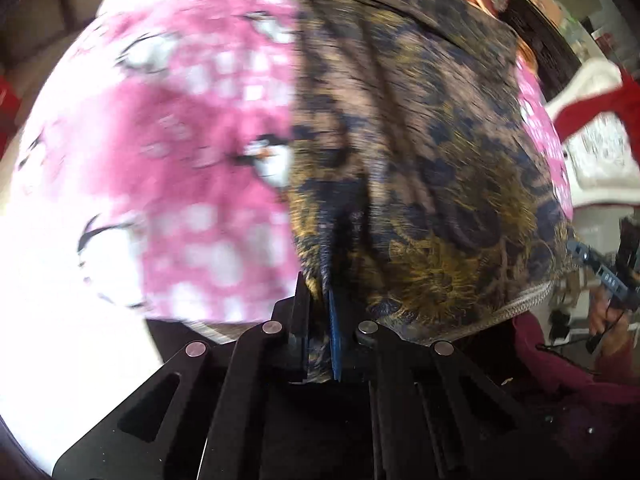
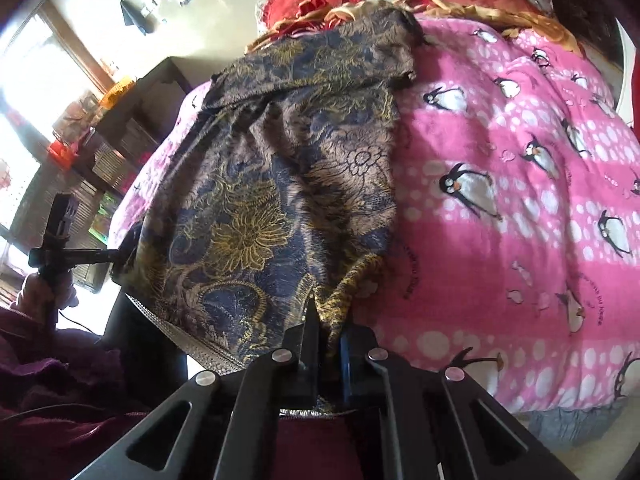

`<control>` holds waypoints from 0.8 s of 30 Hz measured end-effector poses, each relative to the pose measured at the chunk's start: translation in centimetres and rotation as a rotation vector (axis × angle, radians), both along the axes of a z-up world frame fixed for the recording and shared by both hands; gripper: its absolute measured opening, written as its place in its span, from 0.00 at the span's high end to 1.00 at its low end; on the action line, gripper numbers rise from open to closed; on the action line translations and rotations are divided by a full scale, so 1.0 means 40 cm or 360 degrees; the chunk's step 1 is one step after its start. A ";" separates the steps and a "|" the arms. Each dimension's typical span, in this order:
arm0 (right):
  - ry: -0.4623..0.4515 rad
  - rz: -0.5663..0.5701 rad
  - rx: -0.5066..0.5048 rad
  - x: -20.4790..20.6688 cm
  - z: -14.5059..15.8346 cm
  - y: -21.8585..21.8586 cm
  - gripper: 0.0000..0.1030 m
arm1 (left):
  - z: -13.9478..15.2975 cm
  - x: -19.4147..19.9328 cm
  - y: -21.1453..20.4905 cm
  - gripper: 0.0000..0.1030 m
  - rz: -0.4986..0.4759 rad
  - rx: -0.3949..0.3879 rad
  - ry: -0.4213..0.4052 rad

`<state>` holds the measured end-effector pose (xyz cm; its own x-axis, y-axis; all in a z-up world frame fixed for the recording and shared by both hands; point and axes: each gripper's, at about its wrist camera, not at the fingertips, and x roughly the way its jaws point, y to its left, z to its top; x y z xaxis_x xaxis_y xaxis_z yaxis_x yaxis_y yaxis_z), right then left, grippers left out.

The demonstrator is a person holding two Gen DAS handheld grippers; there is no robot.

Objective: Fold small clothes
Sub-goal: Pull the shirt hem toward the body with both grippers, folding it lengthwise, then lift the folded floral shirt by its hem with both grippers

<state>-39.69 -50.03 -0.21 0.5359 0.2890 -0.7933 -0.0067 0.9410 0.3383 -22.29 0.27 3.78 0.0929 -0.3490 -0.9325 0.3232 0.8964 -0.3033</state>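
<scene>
A brown, navy and gold floral garment (image 2: 280,168) lies stretched lengthwise on a pink penguin blanket (image 2: 500,184). It also fills the right half of the blurred left wrist view (image 1: 420,160). My right gripper (image 2: 326,328) is shut on the garment's near hem at one corner. My left gripper (image 1: 318,292) is shut on the near hem at the other corner; it shows at the left of the right wrist view (image 2: 116,256). The right gripper shows at the far right of the left wrist view (image 1: 600,272). The near hem is lifted slightly off the bed edge.
Red and gold pillows (image 2: 316,0) lie at the bed's far end. A dark shelf unit (image 2: 132,120) stands beside the bed under a bright window (image 2: 24,80). The person's maroon clothing (image 2: 60,400) is at the near left. A white chair with red cloth (image 1: 592,120) stands on the other side.
</scene>
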 end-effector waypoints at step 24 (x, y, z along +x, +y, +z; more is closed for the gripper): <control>-0.0018 0.0011 0.0298 0.031 0.001 -0.014 0.92 | 0.035 0.035 -0.053 0.94 -0.0060 -0.0285 -0.0047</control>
<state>-38.44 -50.60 -0.16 0.5420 0.4348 -0.7191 -0.0180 0.8616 0.5074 -20.87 -1.84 5.19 0.1029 -0.5130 -0.8522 0.3665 0.8160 -0.4469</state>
